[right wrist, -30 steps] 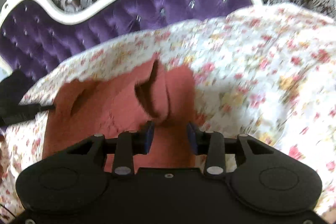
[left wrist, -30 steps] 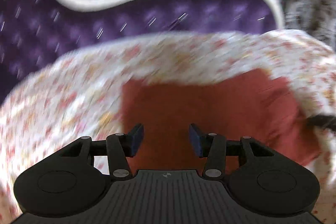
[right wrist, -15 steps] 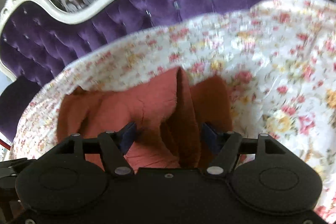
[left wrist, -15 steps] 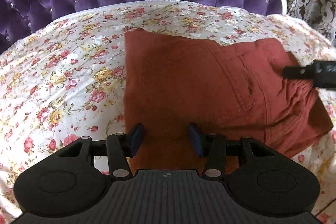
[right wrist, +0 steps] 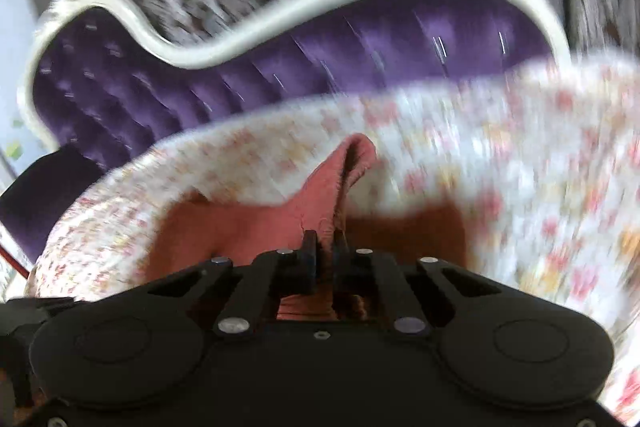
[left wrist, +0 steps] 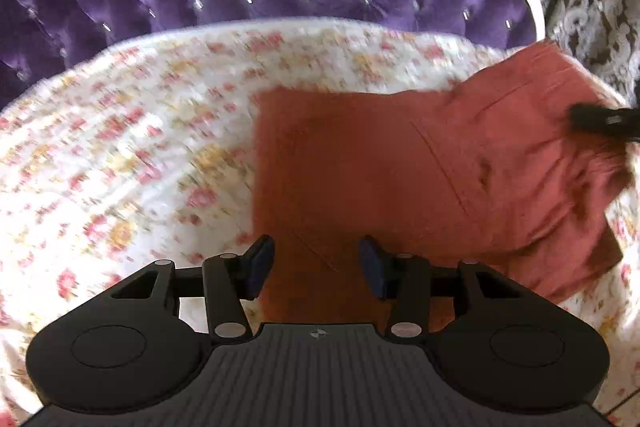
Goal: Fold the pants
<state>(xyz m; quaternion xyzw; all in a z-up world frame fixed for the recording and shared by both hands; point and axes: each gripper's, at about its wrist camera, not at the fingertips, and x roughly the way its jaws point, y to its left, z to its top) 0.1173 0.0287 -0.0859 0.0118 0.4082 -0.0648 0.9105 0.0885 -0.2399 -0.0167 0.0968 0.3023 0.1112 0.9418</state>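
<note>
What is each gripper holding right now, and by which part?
The right gripper is closing on a raised fold at the edge of the rust-red pants. The left gripper is open above the pants, holding nothing.

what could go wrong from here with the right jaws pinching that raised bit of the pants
1. The right gripper is closing its jaws on only a thin raised ridge of the rust pants; the fabric may slip out when pulled.
2. The left gripper is open above the near edge, holding nothing down, so the pants could drag across the floral bedspread and lose their fold.
</note>
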